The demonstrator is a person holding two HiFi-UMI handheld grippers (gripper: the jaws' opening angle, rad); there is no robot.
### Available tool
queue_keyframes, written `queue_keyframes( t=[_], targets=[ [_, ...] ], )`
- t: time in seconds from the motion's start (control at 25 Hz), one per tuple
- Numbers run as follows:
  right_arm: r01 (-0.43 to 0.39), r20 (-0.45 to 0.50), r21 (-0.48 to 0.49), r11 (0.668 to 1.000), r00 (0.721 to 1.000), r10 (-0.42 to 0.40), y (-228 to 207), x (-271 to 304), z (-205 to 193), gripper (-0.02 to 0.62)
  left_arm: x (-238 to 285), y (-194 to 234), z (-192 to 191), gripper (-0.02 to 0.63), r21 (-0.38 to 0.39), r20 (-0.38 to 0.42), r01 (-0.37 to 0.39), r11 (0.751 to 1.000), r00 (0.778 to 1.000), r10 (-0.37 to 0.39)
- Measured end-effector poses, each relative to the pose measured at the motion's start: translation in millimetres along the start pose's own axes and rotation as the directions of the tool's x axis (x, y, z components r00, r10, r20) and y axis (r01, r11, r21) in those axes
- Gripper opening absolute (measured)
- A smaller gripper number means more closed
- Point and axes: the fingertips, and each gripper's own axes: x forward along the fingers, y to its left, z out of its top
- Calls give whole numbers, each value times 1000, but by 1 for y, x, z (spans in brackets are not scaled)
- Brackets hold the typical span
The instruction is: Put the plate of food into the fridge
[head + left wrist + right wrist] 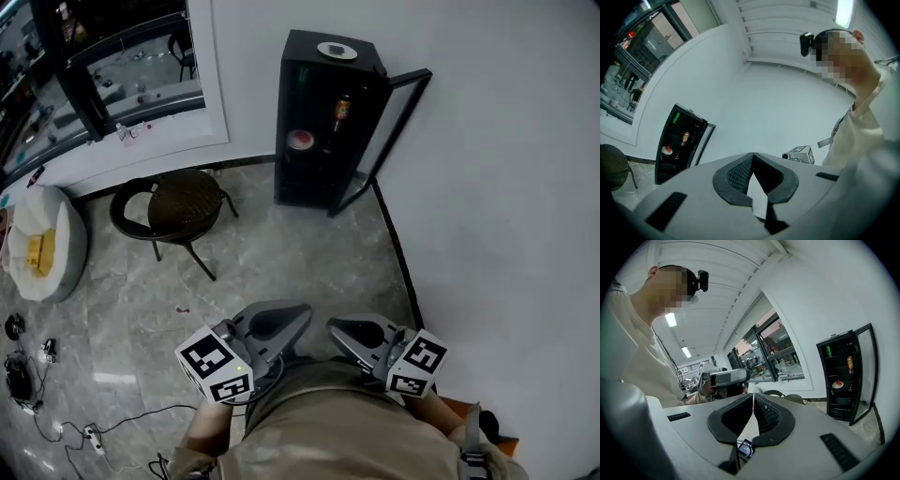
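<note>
**Both Grippers Shut, Plate in the Fridge**

My left gripper (298,314) and my right gripper (336,328) are close to my body. Both have their jaws pressed together, holding nothing. Past them a round chair (183,202) stands on the floor. Far off, the fridge (302,42) has its door (394,122) open. The plate of food (300,140) sits on a middle shelf inside.

Bright, even light falls from rectangular white ceiling panels (671,319); the glossy grey stone floor (309,253) carries faint glare. Both gripper views warp and darken at the edges.
</note>
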Motion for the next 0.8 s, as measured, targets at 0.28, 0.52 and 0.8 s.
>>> queue_keyframes(
  t=[0.28,0.52,0.8],
  targets=[
    [-13,-28,22,1000,1000,14,-7,24,4,23,-14,19,7,9,-31,26,12,999,1000,-11],
    [-18,-31,66,998,999,20,-23,33,4,23,-14,41,6,9,-33,11,-58,998,998,58],
    [-27,-26,78,997,999,29,-47,38,9,23,-2,60,15,9,-33,11,-122,992,992,122]
  ],
)
